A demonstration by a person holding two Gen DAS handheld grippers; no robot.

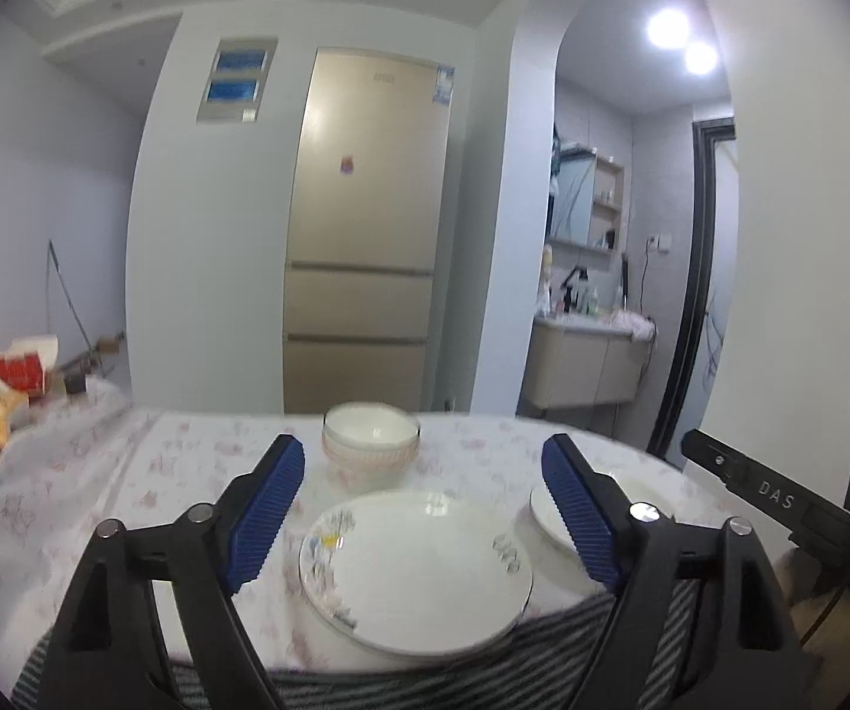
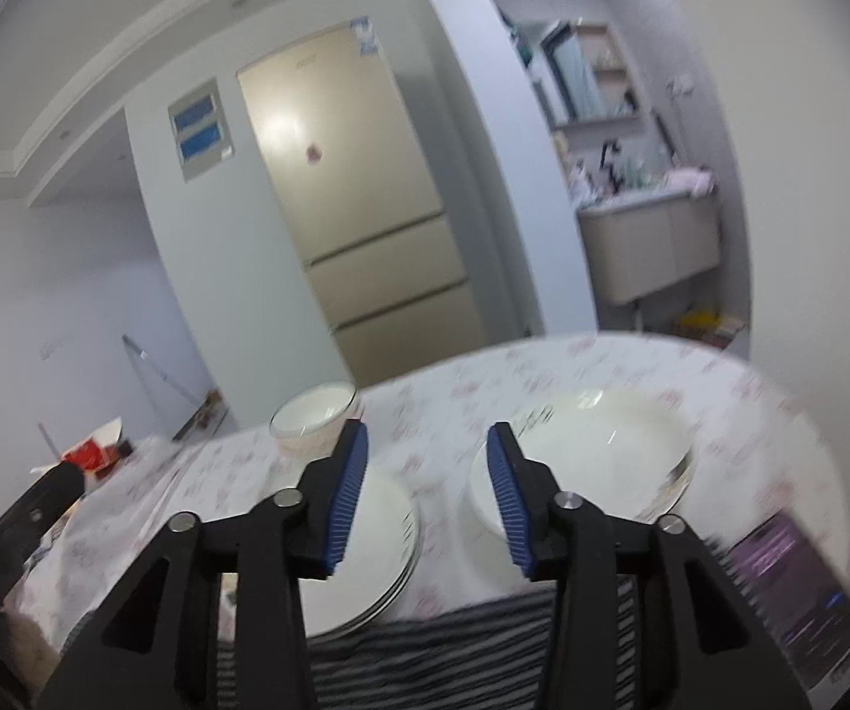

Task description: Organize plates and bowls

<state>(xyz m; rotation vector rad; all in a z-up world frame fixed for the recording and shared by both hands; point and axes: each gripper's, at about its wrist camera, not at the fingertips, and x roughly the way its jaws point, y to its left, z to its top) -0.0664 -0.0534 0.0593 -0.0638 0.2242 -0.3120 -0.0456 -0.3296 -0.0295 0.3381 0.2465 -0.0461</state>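
The stack of plates [image 1: 416, 574] sat at the near edge of the table [image 1: 129, 473], on a floral cloth, three or so deep by the rims in the right wrist view. That stack is my landmark. Beyond it, further from the edge, stood the nested bowls [image 1: 370, 444]. Right of it lay a small bowl [image 2: 487, 497] just beside a second deep plate [image 2: 608, 438], maybe touching; motion blur made that unclear.

Both grippers hung above the near edge, holding nothing. The left gripper [image 1: 422, 473] stood spread wide, its pads either side of the stack in view but raised clear of it. The right gripper [image 2: 427, 473] was partly open, aimed at the bare cloth between the stack and the small bowl.

Likely next step: gather the loose pieces. To do it well, I'd come in low at a rim, pinch the lip squarely, lift level, then set the plate down centred on the stack and the bowl into the nest.
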